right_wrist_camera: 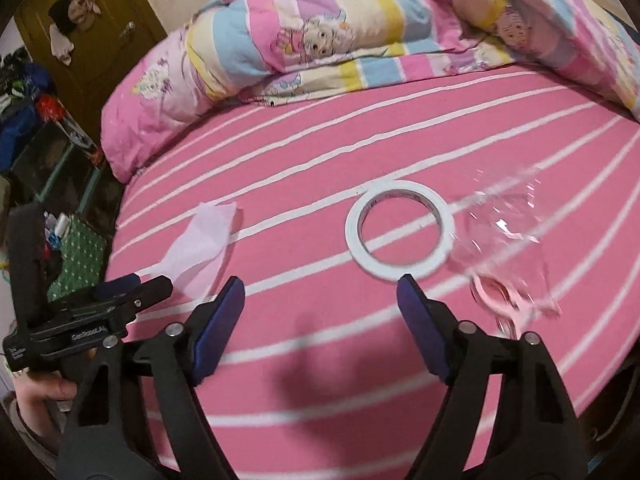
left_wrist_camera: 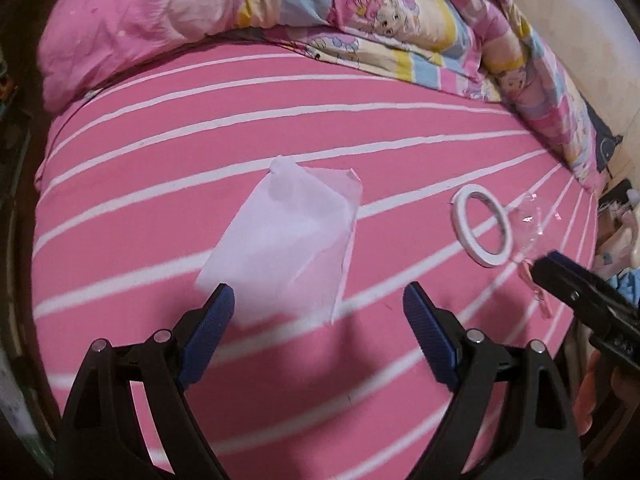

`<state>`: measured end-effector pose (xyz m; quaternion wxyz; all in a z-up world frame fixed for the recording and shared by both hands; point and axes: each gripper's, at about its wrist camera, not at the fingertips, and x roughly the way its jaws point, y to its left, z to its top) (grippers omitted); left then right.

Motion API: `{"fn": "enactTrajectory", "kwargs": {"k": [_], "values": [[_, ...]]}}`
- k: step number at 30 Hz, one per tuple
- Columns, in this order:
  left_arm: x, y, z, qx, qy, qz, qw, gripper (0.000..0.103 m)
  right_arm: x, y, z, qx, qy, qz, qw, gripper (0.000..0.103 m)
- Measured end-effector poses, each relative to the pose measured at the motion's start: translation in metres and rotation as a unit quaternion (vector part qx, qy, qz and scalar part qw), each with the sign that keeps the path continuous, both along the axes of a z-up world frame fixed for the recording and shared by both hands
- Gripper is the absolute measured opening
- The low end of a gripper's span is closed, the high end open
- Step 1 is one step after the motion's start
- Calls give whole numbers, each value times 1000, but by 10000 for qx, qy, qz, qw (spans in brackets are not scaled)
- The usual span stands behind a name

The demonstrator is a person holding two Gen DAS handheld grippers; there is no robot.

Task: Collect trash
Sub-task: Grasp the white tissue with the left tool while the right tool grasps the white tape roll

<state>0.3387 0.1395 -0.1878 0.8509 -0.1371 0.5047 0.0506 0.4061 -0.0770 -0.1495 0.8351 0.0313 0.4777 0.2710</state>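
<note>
A white tissue [left_wrist_camera: 284,240] lies flat on the pink striped bed sheet [left_wrist_camera: 160,168], just ahead of my open, empty left gripper [left_wrist_camera: 318,300]. It also shows in the right wrist view [right_wrist_camera: 200,244]. A white tape ring [right_wrist_camera: 400,230] lies ahead of my open, empty right gripper [right_wrist_camera: 320,296]. It shows in the left wrist view too [left_wrist_camera: 482,230]. Clear crumpled plastic wrap [right_wrist_camera: 508,240] with a pink piece [right_wrist_camera: 496,294] under it lies right of the ring. In the left wrist view the plastic [left_wrist_camera: 532,224] lies by the right gripper's tip [left_wrist_camera: 560,272].
A rumpled cartoon-print duvet [right_wrist_camera: 340,32] is piled along the far side of the bed. The bed edge drops off at left, beside a cluttered floor with boxes [right_wrist_camera: 76,256] and a wooden door [right_wrist_camera: 88,20]. The left gripper [right_wrist_camera: 132,292] appears at the right view's left edge.
</note>
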Motion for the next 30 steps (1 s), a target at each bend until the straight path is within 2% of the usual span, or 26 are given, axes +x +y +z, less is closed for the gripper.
{"fn": "enactTrajectory", "kwargs": {"k": [3, 9, 12, 14, 15, 17, 18, 20, 22, 25, 30], "values": [[20, -7, -11, 508, -11, -234, 9984, 84, 24, 12, -20, -196, 50, 58, 9998, 73], [46, -12, -49, 499, 328, -468, 9971, 83, 53, 27, -59, -585, 241, 135, 9979, 63], [46, -15, -52, 669, 195, -437, 9966, 83, 58, 32, -73, -824, 307, 176, 9960, 49], [46, -15, -52, 690, 175, -380, 9967, 81, 57, 32, -76, -969, 163, 136, 9951, 33], [46, -14, -51, 728, 165, -331, 9967, 76, 56, 32, -76, -979, 117, 135, 9950, 30], [45, -13, -49, 921, 148, -255, 9953, 53, 52, 33, -75, -1046, 21, 143, 9944, 19], [43, -13, -47, 1018, 121, -272, 9944, 46, 49, 34, -75, -1103, -56, 150, 9938, 16], [40, -15, -45, 1084, 84, -412, 9932, 16, 43, 33, -73, -1075, -119, 124, 9941, 16], [37, -14, -43, 969, 85, -473, 9941, 1, 36, 28, -73, -900, -101, 68, 9959, 16], [27, -6, -37, 502, 4, -374, 9980, 0, 21, 25, -65, -599, -126, 100, 9981, 15], [1, -9, -19, -133, -160, -264, 9994, 0, -11, 22, -32, -51, -232, 238, 9994, 16]]}}
